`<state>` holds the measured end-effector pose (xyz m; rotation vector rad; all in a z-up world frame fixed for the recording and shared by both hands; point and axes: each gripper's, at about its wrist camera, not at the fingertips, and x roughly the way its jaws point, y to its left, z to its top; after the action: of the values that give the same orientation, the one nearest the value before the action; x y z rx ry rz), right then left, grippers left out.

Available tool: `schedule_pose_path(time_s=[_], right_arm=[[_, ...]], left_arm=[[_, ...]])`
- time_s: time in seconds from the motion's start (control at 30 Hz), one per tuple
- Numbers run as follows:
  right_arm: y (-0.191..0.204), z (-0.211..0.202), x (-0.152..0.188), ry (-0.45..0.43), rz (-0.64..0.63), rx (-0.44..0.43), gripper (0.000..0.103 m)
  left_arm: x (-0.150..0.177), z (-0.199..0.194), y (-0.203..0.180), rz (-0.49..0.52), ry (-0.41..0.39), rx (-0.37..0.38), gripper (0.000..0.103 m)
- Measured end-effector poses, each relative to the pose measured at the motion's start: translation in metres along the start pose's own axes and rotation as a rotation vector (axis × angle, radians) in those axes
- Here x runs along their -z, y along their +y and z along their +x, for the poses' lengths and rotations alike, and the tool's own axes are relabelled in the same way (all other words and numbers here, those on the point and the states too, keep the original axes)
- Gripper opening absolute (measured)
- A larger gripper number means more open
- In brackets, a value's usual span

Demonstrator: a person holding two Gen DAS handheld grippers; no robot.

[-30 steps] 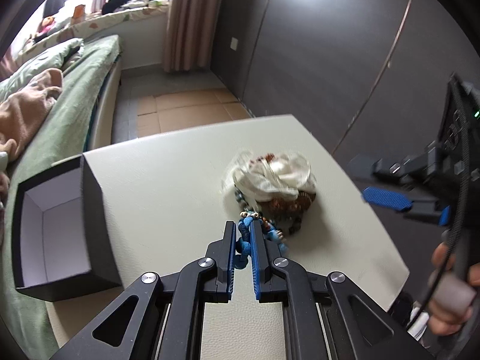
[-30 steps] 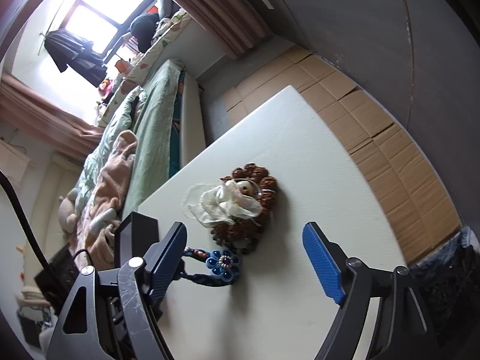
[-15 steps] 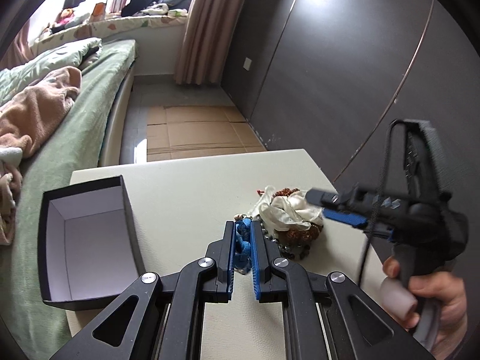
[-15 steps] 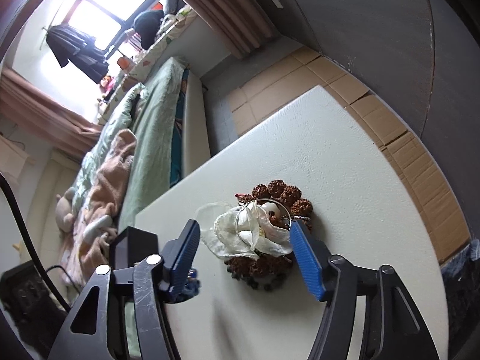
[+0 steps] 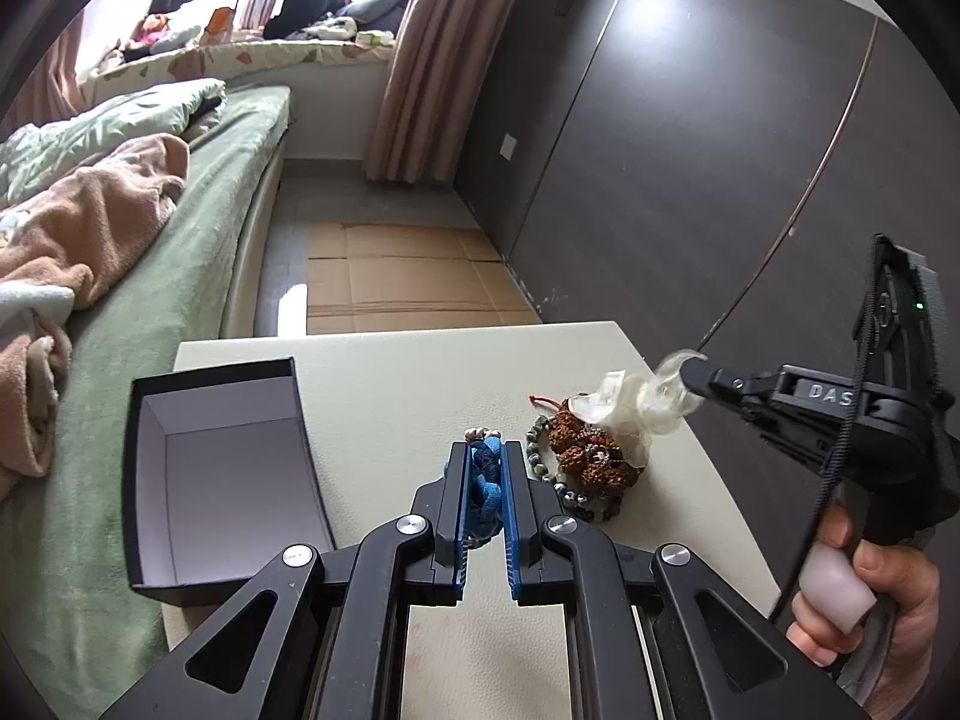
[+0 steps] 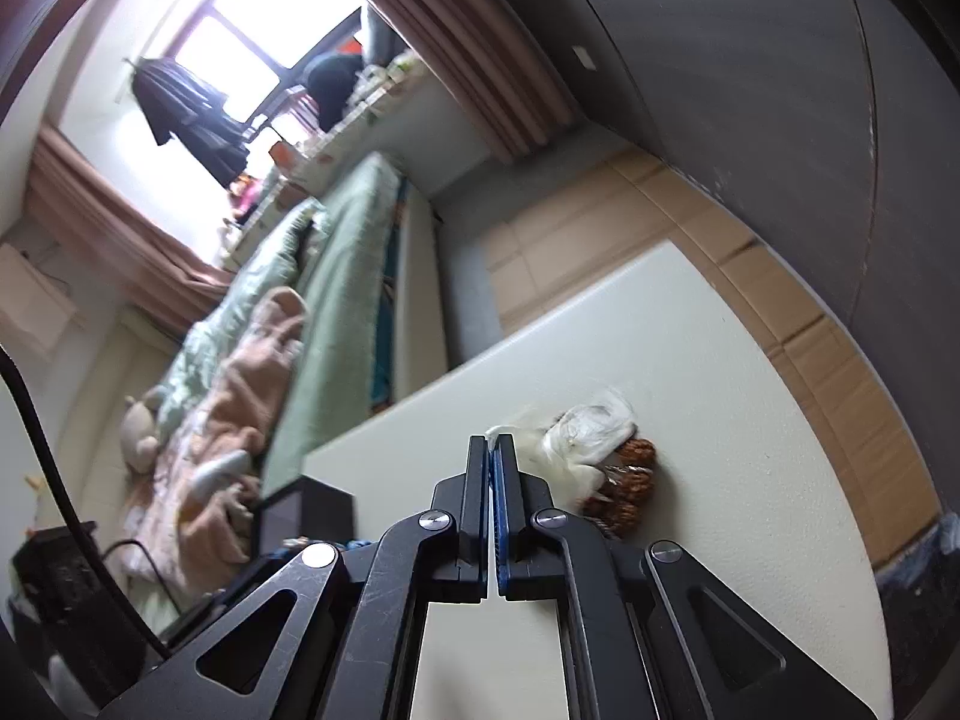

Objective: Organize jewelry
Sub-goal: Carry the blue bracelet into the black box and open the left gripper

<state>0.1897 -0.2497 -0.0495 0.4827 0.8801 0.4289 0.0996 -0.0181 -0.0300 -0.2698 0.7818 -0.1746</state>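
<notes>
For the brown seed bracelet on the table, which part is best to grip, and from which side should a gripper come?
Probably the near rim of the brown seed bracelet, approached from above: it lies flat on the table, and the white pouch, pinched by the right gripper, drapes its far side. The green bead strand crowds its left.

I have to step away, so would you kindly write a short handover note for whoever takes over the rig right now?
Left gripper: shut on the blue bracelet, just right of the open black box.
Right gripper: shut on the edge of the white sheer pouch, which rises off the jewelry pile.
On the table: a brown bead bracelet and a grey-green bead strand, right of the left gripper.
Done: both items gripped; the box shows nothing inside.
Left: put the blue bracelet in the box, clear the pouch, then sort the beads.
</notes>
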Motion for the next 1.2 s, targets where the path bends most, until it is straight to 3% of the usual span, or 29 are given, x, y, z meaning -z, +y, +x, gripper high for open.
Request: schedule_pose_path(time_s=[0.57, 1.2], right_arm=[[0.054, -0.044, 0.017, -0.122, -0.08, -0.186, 0.003], [0.134, 0.019, 0.054, -0.004, -0.13, -0.388, 0.003]], left_arm=[[-0.007, -0.045, 0.036, -0.073, -0.101, -0.044, 0.01], [-0.019, -0.069, 0.1, -0.211, -0.165, -0.122, 0.01]])
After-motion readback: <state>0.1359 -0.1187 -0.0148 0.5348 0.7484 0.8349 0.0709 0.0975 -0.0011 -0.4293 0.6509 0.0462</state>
